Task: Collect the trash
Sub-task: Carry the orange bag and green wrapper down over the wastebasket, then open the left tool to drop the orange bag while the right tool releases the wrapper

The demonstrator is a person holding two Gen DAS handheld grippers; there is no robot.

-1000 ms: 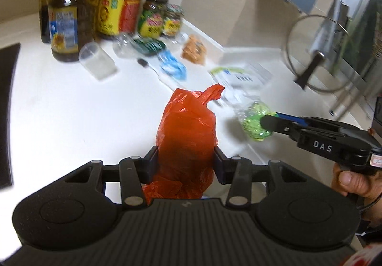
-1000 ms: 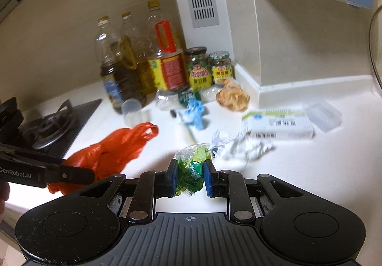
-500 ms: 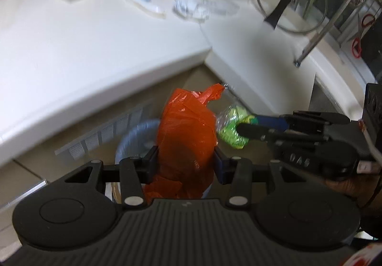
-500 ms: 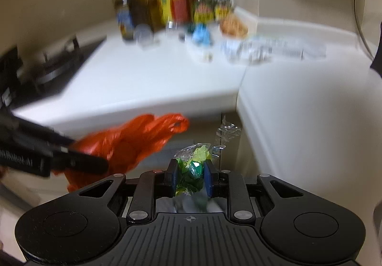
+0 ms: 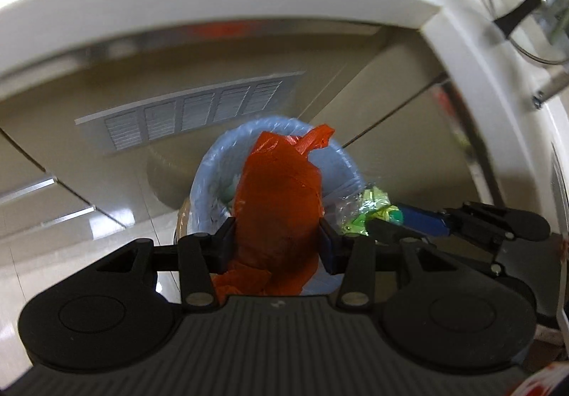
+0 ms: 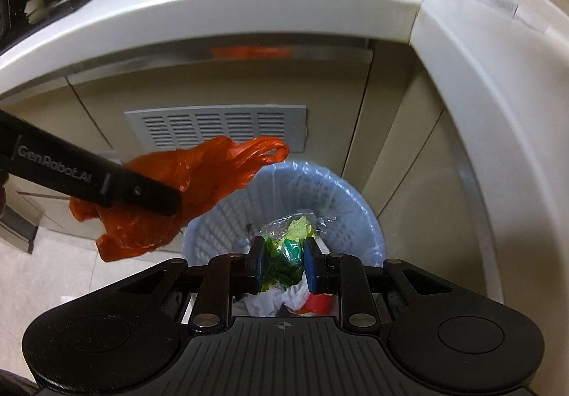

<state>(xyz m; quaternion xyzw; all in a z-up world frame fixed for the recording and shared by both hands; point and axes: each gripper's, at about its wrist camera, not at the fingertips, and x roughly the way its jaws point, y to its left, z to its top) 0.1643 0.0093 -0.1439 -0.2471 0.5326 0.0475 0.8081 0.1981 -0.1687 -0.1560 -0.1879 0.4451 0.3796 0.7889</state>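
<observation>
**Two loads over the bin, neither dropped yet**

The left gripper is clenched on a crumpled orange plastic bag, which fills the centre of the left wrist view and hangs in front of the blue-lined waste basket on the floor. In the right wrist view the same bag sits at centre left, and most of it looks to lie over the basket's left rim or outside it, not over the opening. The right gripper is clenched on a green-and-clear wrapper, low in the centre of that frame, directly above the basket's mouth, where white and red rubbish already lies at the bottom.

More trash is left on the white countertop along the top of the right wrist view: a blue-and-white wad and crumpled clear film at upper right.

Risks as I judge them:
- The orange bag is light and billowy. Let go from where it hangs, it could catch on the left rim or slide to the floor.
- Thin film tends to cling to a pad, so either piece may stay stuck when the jaws part.
- The two grippers sit close together, and a sideways correction could knock one against the other or snag the liner.
</observation>
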